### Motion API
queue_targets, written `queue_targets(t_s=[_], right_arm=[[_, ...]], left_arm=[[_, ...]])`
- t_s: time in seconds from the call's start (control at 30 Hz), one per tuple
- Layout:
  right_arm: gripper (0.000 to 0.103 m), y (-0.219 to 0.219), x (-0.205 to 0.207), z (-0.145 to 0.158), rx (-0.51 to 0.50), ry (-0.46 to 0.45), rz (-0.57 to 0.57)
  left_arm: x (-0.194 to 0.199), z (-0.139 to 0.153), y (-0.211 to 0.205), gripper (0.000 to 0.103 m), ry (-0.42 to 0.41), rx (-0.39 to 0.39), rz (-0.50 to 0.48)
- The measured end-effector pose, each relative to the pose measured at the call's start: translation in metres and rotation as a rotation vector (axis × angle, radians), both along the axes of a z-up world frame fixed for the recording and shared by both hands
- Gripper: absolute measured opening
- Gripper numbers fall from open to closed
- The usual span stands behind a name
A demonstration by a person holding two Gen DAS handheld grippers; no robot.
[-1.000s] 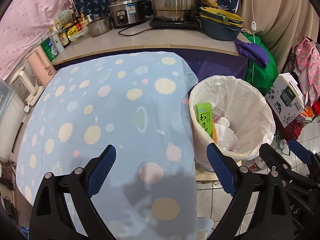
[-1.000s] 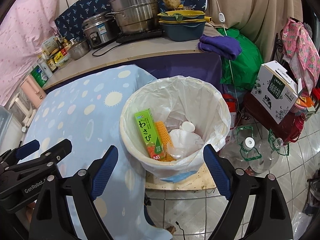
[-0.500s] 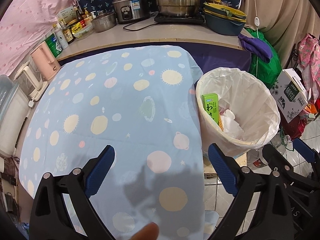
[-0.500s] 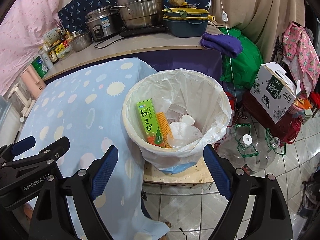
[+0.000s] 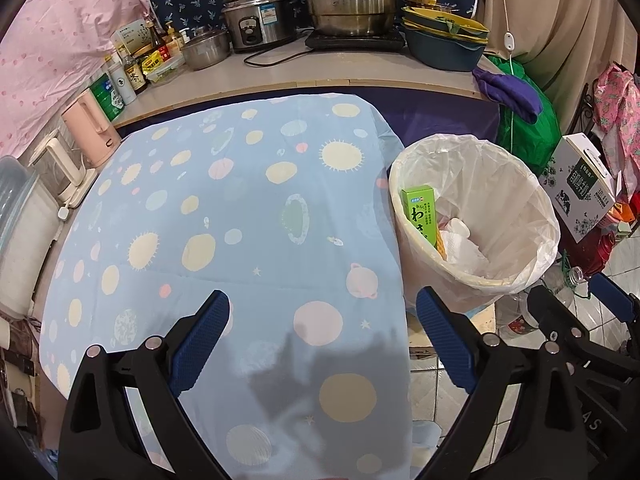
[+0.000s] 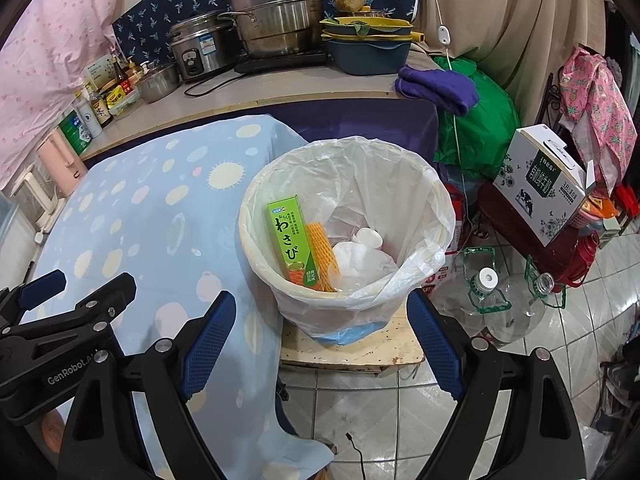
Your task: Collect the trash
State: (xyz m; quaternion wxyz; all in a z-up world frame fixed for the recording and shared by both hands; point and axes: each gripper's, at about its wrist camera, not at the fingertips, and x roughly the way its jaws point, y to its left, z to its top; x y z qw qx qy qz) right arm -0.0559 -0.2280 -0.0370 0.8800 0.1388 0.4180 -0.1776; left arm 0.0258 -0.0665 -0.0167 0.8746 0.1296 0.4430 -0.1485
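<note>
- Two grippers show: the left gripper (image 5: 322, 344) hangs over the table with its blue-padded jaws spread wide and nothing between them.
- One table, draped in a pale blue tablecloth (image 5: 224, 216) printed with suns and dots; no loose item lies on the part in view.
- Along the counter (image 6: 280, 92) behind it, from the left: a cluster of bottles and cans too crowded to count, one steel bowl (image 6: 157, 82), one rice cooker (image 6: 200, 50), one stacked steamer pot (image 6: 276, 16), then a pile of yellow and blue dishes (image 6: 370, 46) with a brown lump on top.
- One trash bin (image 6: 416, 184), lined with a white bag, stands on a low wooden board just beside the table's right edge.
- Inside the bin are the collected pieces: one green wasabi box (image 6: 291, 244) standing on end against the left wall, one orange foam net (image 6: 322, 258) touching it, and white crumpled wrapping with a small white cup (image 6: 370, 237).
- The right gripper (image 6: 320, 344) hovers in front of the bin, jaws wide apart and empty.
- Right of the bin, two clear plastic jugs (image 6: 504, 304) sit on the tiled floor.
- One milk carton box (image 6: 544, 188) rests on a dark red stool beyond them.
</note>
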Motion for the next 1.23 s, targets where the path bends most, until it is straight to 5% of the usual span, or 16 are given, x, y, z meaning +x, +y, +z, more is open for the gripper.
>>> queue_targets(t_s=[1.23], right_arm=[[0.084,0.0056,-0.0002,-0.007,-0.004,0.015,-0.002]], left_arm=[[-0.0021,-0.0068,0.007,0.09,0.025,0.003,0.02]])
